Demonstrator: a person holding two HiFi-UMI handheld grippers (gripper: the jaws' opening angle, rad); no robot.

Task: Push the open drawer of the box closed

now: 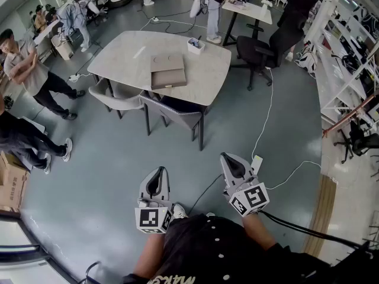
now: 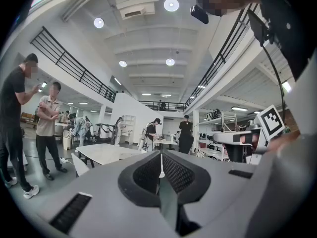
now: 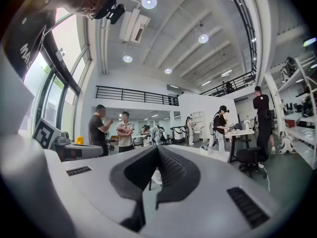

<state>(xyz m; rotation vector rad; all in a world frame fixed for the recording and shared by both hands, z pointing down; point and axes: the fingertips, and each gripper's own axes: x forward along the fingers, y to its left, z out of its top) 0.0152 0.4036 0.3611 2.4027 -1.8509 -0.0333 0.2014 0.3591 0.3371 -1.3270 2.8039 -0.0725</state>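
I judge nothing is done yet: my left claw [image 1: 158,173] and right claw [image 1: 231,160] hang pinched shut and empty near my body, well apart from the box [image 1: 168,71] on the far counter [image 1: 124,52], its drawer not yet pushed.

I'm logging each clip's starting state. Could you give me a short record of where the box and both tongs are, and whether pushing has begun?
box: brown box, flat on the pale table, nothing touching it
drawer: too small to tell how far open
left tongs: shut, empty, over the grey floor, apart from the table
right tongs: shut, empty, beside the left tongs
also on table: small white container
near table: grey chairs
progress: push not yet begun
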